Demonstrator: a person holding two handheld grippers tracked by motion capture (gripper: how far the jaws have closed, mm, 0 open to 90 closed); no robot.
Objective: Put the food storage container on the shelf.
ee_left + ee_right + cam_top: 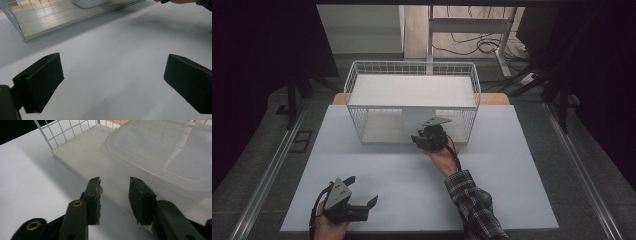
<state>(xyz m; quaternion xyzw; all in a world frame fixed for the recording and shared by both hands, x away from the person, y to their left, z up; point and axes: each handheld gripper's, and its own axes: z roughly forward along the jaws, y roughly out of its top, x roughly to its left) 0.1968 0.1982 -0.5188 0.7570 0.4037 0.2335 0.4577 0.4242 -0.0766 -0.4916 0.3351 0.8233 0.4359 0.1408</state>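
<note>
White wire-mesh basket (412, 70) with an open front, standing at the far middle of the pale grey-white desk (512, 190), a flat white board laid across its top. Inside, on the basket's pale floor, a translucent plastic container with a clear lid (160, 152), rounded at the corners, glossy, reflecting the mesh; contents, if any, impossible to tell. In the left gripper view, only a white lower edge of that container (88, 3) at the top of the frame, set back from the basket's front lip.

Right tongs (428, 140) at the basket's open front, low, just before the container. In the right gripper view, right tongs (113, 192) parted by a narrow gap, nothing between the jaws, tips near the container's front wall but not clearly touching. A scrap of whitish film stuck on the tip of one jaw. Checked sleeve (474, 205) on the right forearm, reaching across the desk.

Left tongs (362, 197) near the desk's front left corner, well apart from the basket, spread wide and empty; in the left gripper view, left tongs (112, 80) over bare desk. Dark floor, metal rails and loose cables (472, 45) beyond the desk.
</note>
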